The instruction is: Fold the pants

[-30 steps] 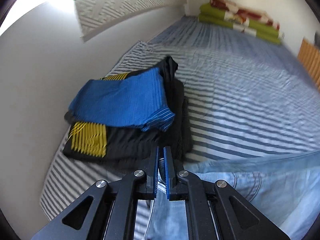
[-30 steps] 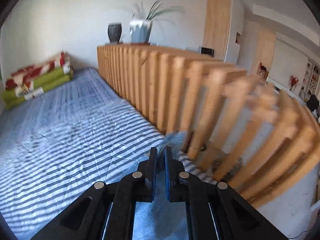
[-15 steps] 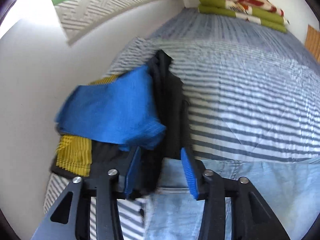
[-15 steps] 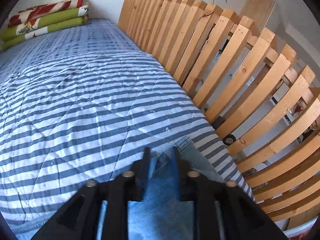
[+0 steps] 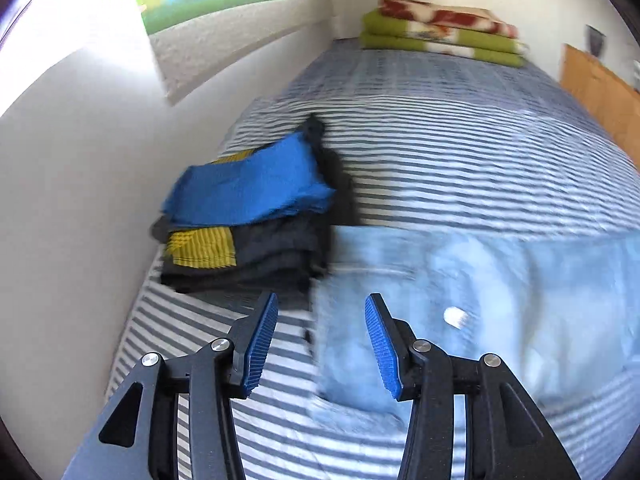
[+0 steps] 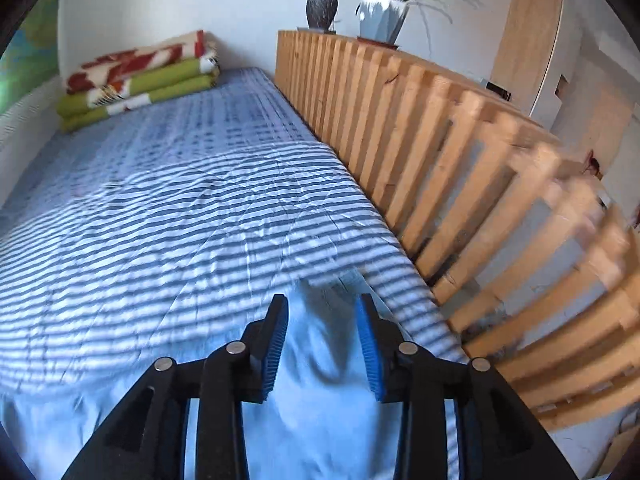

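Left gripper [image 5: 320, 344]: jaws spread, nothing pinched, held above near-left end of jeans [image 5: 480, 288]. Right gripper [image 6: 322, 344]: jaws spread, empty, above jeans' right end [image 6: 320, 400]. Jeans laid flat across near part of striped bed cover [image 6: 180, 208]. Folded clothes stack [image 5: 248, 232] seen just left of jeans. Risk judged: stack snagged at regrasp; hem near slatted rail [image 6: 460, 160] slipped off bed edge.

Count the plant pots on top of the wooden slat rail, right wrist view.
2: a dark pot at the far end of the rail, and a pale angular pot with long leaves beside it. Blur could hide others.
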A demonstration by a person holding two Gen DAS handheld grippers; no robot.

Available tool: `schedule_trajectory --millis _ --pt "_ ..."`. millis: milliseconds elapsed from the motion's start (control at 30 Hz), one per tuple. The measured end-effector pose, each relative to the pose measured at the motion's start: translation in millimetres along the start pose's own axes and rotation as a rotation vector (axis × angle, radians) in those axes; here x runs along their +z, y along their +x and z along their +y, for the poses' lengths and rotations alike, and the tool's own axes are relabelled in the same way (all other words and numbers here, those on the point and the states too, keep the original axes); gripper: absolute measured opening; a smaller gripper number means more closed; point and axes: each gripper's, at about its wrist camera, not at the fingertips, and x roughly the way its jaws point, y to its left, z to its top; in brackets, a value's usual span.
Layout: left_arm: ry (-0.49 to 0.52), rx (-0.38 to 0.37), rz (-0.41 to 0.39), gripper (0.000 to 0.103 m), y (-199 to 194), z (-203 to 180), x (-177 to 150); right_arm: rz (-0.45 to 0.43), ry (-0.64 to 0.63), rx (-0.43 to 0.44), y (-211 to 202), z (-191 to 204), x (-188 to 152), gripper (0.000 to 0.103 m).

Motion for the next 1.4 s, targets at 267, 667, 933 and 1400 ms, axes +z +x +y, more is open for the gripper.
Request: schedule_trajectory --millis 267,667,933,1400 --pt "0.209 -0.212 -0.007 0.049 -31 -120 -31 0.086 0.109 0.027 -61 -69 -132 0.039" --pt "0.494 -0.264 0.060 0.049 13 -326 -59 0.132 0.291 -0.025 40 -113 -162 0.038" --pt "0.520 -0.288 0.092 0.058 70 -348 -75 0.250 0.353 -0.043 130 -138 -117 0.038" --pt "0.421 -0.370 0.109 0.075 77 -323 -71 0.256 0.399 0.031 153 -153 -101 0.003"
